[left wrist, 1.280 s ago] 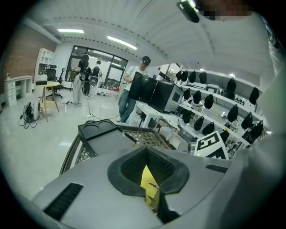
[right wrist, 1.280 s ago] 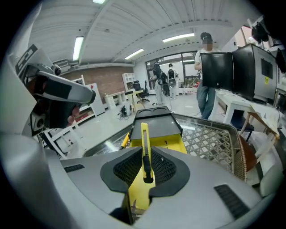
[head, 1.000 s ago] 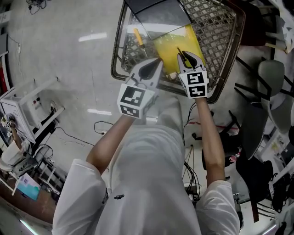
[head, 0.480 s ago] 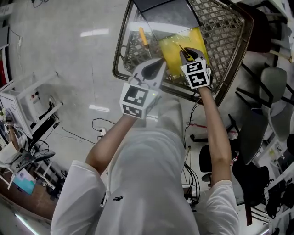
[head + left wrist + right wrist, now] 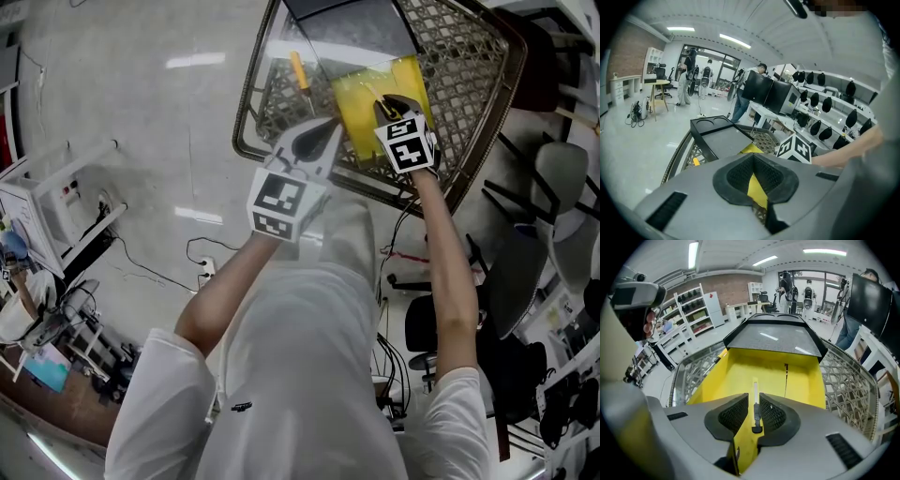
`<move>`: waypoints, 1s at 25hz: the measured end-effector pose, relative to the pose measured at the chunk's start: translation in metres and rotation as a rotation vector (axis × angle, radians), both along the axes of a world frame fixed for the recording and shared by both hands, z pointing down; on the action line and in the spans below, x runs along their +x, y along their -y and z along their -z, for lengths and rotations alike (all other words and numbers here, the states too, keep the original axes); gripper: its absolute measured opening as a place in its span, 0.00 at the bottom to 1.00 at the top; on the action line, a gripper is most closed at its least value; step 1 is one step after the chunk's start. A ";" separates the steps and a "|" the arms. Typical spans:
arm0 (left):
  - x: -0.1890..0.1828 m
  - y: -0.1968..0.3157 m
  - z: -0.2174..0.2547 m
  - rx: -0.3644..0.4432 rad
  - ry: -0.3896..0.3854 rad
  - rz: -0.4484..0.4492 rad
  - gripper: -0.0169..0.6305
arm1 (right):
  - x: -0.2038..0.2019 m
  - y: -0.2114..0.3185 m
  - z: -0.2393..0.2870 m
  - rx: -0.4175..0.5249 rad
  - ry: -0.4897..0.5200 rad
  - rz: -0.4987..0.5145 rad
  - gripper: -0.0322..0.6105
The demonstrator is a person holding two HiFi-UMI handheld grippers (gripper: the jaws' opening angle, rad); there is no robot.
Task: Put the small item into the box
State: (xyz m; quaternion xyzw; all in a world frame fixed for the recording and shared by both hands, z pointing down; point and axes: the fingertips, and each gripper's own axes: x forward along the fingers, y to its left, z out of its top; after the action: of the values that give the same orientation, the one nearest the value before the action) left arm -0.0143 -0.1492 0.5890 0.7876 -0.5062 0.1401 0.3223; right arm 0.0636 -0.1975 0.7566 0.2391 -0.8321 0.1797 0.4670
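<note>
Over the last second my right gripper [image 5: 391,103] had pushed farther out over the yellow open-topped box [image 5: 361,117] in the lattice-woven basket [image 5: 459,56]. Its jaws were clamped on a slim yellow-and-white cutter with a black slider [image 5: 755,404], held above the box floor. My left gripper [image 5: 315,141] hung at the basket's near rim, jaws together and empty.

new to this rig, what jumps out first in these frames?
The bright yellow box stands open with a dark lid at its far end, inside a lattice basket at the top of the head view. The right gripper hangs over the box, jaws shut on a slim yellow item with a black slider. An orange-handled tool lies on the lattice just left of the box.
</note>
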 end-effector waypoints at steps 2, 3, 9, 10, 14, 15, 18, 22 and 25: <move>-0.001 0.001 0.001 0.005 0.001 0.001 0.03 | -0.001 0.000 0.001 0.000 0.007 -0.007 0.15; -0.002 0.002 0.001 0.007 0.001 0.001 0.03 | -0.001 -0.001 0.002 0.001 0.010 -0.011 0.15; -0.003 0.001 0.011 0.022 0.000 0.001 0.03 | 0.000 -0.008 0.020 0.015 0.044 -0.060 0.15; -0.003 0.000 0.013 0.025 -0.001 0.000 0.03 | 0.001 -0.009 0.024 0.023 0.050 -0.067 0.15; -0.004 -0.004 0.025 0.034 0.003 -0.010 0.03 | 0.001 -0.013 0.047 0.047 0.077 -0.092 0.15; -0.004 -0.004 0.029 0.038 0.002 -0.013 0.03 | 0.002 -0.014 0.054 0.054 0.085 -0.100 0.15; -0.003 -0.006 0.043 0.060 -0.001 -0.028 0.03 | 0.002 -0.017 0.075 0.071 0.104 -0.120 0.14; -0.001 -0.010 0.064 0.095 0.006 -0.045 0.03 | 0.003 -0.022 0.105 0.101 0.132 -0.148 0.14; -0.001 -0.012 0.079 0.107 0.007 -0.049 0.03 | 0.001 -0.028 0.134 0.131 0.163 -0.166 0.14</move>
State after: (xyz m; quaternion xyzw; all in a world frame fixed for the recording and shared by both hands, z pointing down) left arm -0.0151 -0.1375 0.5103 0.8153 -0.4946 0.1236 0.2745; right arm 0.0646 -0.1698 0.6229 0.3218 -0.8547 0.1819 0.3645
